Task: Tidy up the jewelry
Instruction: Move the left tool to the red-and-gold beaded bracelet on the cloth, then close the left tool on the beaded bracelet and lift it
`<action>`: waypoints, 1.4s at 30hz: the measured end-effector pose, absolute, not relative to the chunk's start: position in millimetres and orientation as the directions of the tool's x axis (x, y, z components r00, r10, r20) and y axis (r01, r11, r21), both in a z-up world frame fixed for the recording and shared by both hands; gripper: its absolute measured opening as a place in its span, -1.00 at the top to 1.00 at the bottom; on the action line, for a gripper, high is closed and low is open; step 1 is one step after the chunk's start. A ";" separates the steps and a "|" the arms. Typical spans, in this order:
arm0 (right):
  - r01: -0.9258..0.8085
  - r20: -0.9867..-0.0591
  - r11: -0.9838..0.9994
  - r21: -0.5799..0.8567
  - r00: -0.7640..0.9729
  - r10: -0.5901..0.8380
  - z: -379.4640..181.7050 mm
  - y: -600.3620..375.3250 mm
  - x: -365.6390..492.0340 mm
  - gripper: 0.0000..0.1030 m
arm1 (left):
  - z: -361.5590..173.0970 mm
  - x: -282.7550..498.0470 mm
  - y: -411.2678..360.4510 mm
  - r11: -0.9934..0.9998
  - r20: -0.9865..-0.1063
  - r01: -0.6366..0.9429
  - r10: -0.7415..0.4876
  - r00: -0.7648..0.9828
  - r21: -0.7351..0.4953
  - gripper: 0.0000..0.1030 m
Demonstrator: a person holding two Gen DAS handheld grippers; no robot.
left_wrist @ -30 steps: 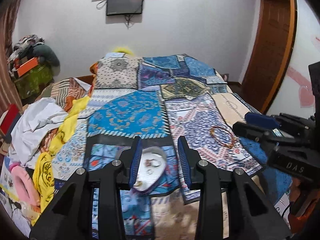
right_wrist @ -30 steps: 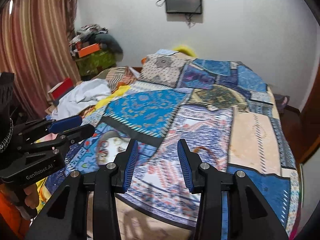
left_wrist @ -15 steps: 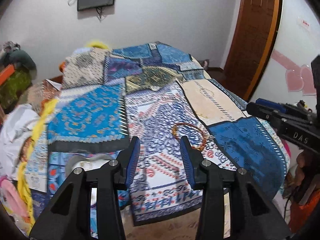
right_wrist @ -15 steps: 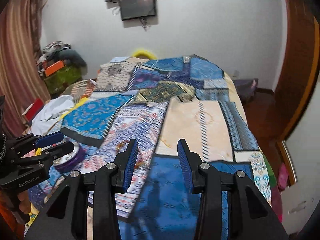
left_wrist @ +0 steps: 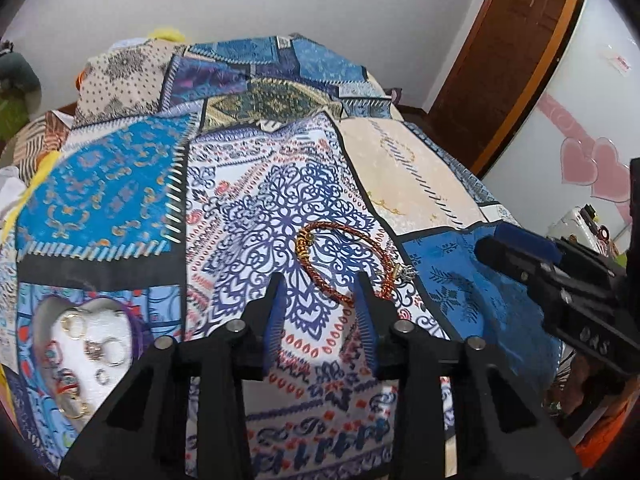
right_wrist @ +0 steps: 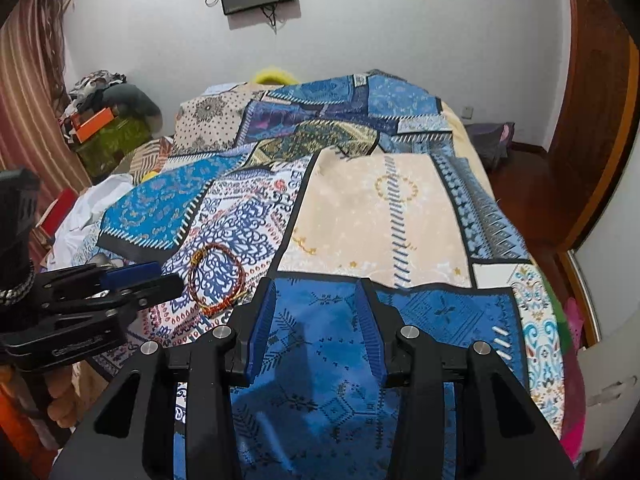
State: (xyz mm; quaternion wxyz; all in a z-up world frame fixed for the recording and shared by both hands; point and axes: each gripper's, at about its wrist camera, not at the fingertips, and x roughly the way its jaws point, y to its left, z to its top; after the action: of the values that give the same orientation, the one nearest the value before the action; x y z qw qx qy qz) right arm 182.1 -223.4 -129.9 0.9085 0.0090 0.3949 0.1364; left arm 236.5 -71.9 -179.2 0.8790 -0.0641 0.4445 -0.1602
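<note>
Mostly rings are sitting in the tray [left_wrist: 44,312]; bracelet [left_wrist: 344,264] is lying loose on the bed [left_wrist: 420,188], both grippers' fingers [left_wrist: 272,320] gaping wide, holding nothing.

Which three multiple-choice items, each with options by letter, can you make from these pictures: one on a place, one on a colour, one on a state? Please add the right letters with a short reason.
1. Where does the bracelet lie?
A. in the heart-shaped tray
B. on the patchwork bedspread, just ahead of the left tongs
C. between the fingers of the right tongs

2. What colour is the bracelet's cord?
A. red and orange
B. green
C. white

3. How do the left tongs stand?
A. shut on the bracelet
B. shut on a ring
C. open, holding nothing

Answers:
1 B: it rests on the bedspread, apart from the heart-shaped tray at the left.
2 A: the twisted cord shows red and orange.
3 C: the fingers stand apart with only cloth between them; the right tongs are open too.
</note>
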 end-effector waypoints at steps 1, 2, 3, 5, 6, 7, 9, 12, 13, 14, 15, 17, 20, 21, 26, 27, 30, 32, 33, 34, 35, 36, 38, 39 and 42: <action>-0.246 -0.718 0.961 0.126 0.646 0.260 -131.7 -222.5 182.5 0.27 | -181.9 238.5 -72.7 0.940 -0.765 0.219 -0.339 0.548 -0.260 0.49; -0.253 -0.721 0.959 0.127 0.640 0.264 -133.3 -221.6 182.8 0.27 | -185.9 241.6 -73.6 0.941 -0.768 0.209 -0.339 0.543 -0.267 0.54; -0.257 -0.723 0.958 0.126 0.637 0.267 -134.5 -220.7 182.4 0.27 | -187.7 242.6 -74.0 0.941 -0.767 0.204 -0.339 0.544 -0.271 0.56; -0.271 -0.726 0.955 0.125 0.631 0.274 -136.4 -218.7 181.8 0.27 | -191.8 245.5 -75.8 0.944 -0.773 0.196 -0.329 0.543 -0.264 0.77; -0.274 -0.727 0.954 0.125 0.629 0.276 -136.9 -217.4 181.7 0.27 | -194.8 247.7 -77.1 0.948 -0.781 0.190 -0.319 0.537 -0.257 0.84; -0.277 -0.728 0.953 0.127 0.626 0.279 -138.1 -216.8 182.1 0.27 | -197.0 249.7 -76.7 0.947 -0.782 0.186 -0.320 0.534 -0.261 0.91; -0.279 -0.730 0.951 0.134 0.621 0.285 -139.3 -216.1 183.0 0.27 | -200.0 251.8 -73.0 0.943 -0.783 0.174 -0.333 0.526 -0.284 0.98; -0.286 -0.734 0.947 0.145 0.611 0.297 -142.0 -213.2 185.2 0.27 | -199.4 250.4 -68.5 0.937 -0.777 0.172 -0.348 0.524 -0.304 0.98; -0.291 -0.735 0.946 0.145 0.608 0.300 -142.4 -212.0 184.7 0.27 | -198.3 248.7 -68.7 0.939 -0.776 0.174 -0.343 0.529 -0.297 0.98; -0.296 -0.737 0.944 0.144 0.605 0.301 -142.7 -210.1 184.4 0.27 | -196.6 246.5 -69.9 0.942 -0.776 0.177 -0.335 0.535 -0.284 0.98; -0.302 -0.737 0.943 0.140 0.604 0.303 -142.7 -208.4 183.5 0.27 | -194.2 242.9 -71.0 0.947 -0.774 0.182 -0.320 0.546 -0.264 0.98; -0.311 -0.738 0.941 0.136 0.602 0.306 -143.3 -204.5 183.5 0.27 | -188.7 235.7 -72.2 0.956 -0.768 0.188 -0.292 0.571 -0.224 0.98; -0.329 -0.741 0.934 0.141 0.590 0.320 -145.3 -198.1 185.6 0.27 | -180.0 227.6 -67.8 0.963 -0.754 0.187 -0.267 0.600 -0.193 0.98; -0.332 -0.742 0.933 0.138 0.590 0.319 -146.1 -195.8 186.3 0.27 | -177.2 225.4 -66.2 0.965 -0.749 0.186 -0.259 0.610 -0.183 0.98; -0.345 -0.756 0.931 0.122 0.576 0.312 -153.1 -183.7 192.7 0.31 | -162.7 216.3 -57.6 0.974 -0.721 0.180 -0.225 0.656 -0.141 0.98; -0.340 -0.755 0.933 0.116 0.580 0.305 -154.0 -182.7 193.0 0.34 | -160.5 214.6 -56.4 0.974 -0.716 0.179 -0.221 0.662 -0.135 0.98; -0.345 -0.764 0.930 0.128 0.563 0.314 -159.3 -180.2 194.9 0.68 | -157.1 211.2 -54.6 0.976 -0.709 0.177 -0.216 0.671 -0.129 0.98; -0.343 -0.766 0.930 0.129 0.561 0.313 -161.1 -181.0 195.6 0.79 | -156.0 209.5 -53.5 0.976 -0.708 0.176 -0.215 0.673 -0.130 0.98; -0.343 -0.765 0.929 0.136 0.560 0.319 -160.3 -181.9 195.9 0.80 | -155.2 208.9 -52.8 0.976 -0.706 0.175 -0.216 0.674 -0.131 0.98; -0.344 -0.762 0.927 0.148 0.558 0.329 -159.8 -183.5 195.8 0.81 | -154.7 208.5 -52.4 0.976 -0.705 0.173 -0.216 0.676 -0.132 0.98; -0.341 -0.760 0.927 0.156 0.558 0.334 -159.4 -184.7 195.4 0.81 | -153.4 207.7 -51.5 0.976 -0.703 0.171 -0.217 0.678 -0.135 0.98; -0.334 -0.757 0.929 0.159 0.563 0.332 -158.0 -187.0 194.4 0.81 | -152.2 206.9 -50.6 0.976 -0.701 0.170 -0.217 0.680 -0.137 0.98; -0.327 -0.750 0.932 0.159 0.573 0.329 -154.6 -187.4 192.5 0.81 | -148.9 204.1 -49.3 0.976 -0.695 0.168 -0.217 0.686 -0.139 0.98; -0.325 -0.744 0.931 0.164 0.579 0.333 -151.2 -188.8 190.9 0.81 | -147.1 202.7 -48.5 0.976 -0.691 0.168 -0.215 0.690 -0.137 0.98; -0.327 -0.727 0.932 0.157 0.600 0.333 -138.9 -189.1 187.2 0.81 | -139.9 198.1 -45.9 0.977 -0.680 0.165 -0.211 0.702 -0.133 0.98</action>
State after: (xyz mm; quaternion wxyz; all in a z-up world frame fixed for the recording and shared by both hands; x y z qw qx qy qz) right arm 187.2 -189.1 -138.9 0.8945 0.0036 0.4074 0.1843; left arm 198.1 -45.9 -139.9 0.9221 -0.0310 0.3721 -0.1020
